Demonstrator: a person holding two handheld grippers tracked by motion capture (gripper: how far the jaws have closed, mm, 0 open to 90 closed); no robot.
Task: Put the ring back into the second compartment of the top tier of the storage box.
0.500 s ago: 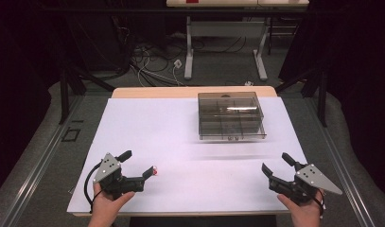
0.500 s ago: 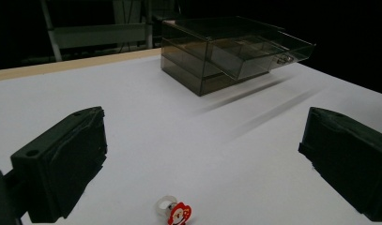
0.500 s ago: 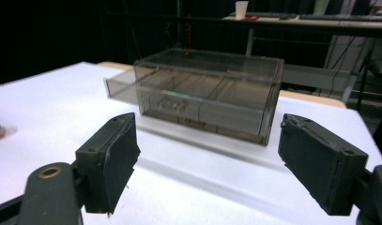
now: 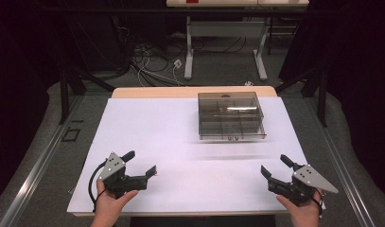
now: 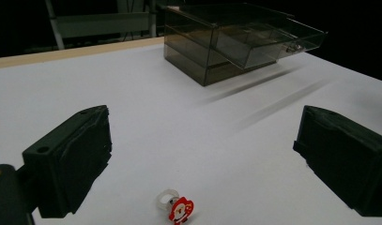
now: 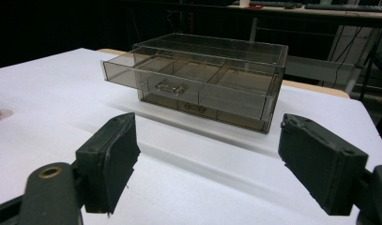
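Each hand carries a black two-jaw gripper: the left gripper (image 4: 142, 162) and the right gripper (image 4: 274, 165) both wear a grey three-cornered plate on top, dotted with small dark screws. A black cable (image 4: 91, 183) loops from the left one beside the person's hand, and a dark band circles the wrist behind the right one. Seen close in the gripper views, the jaws are thick matte-black blocks with chamfered edges, round screw holes and, near the base, a brass-coloured ring.

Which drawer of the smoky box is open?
The top drawer of the organizer box: pulled out past the front, while the lower drawer sits flush.
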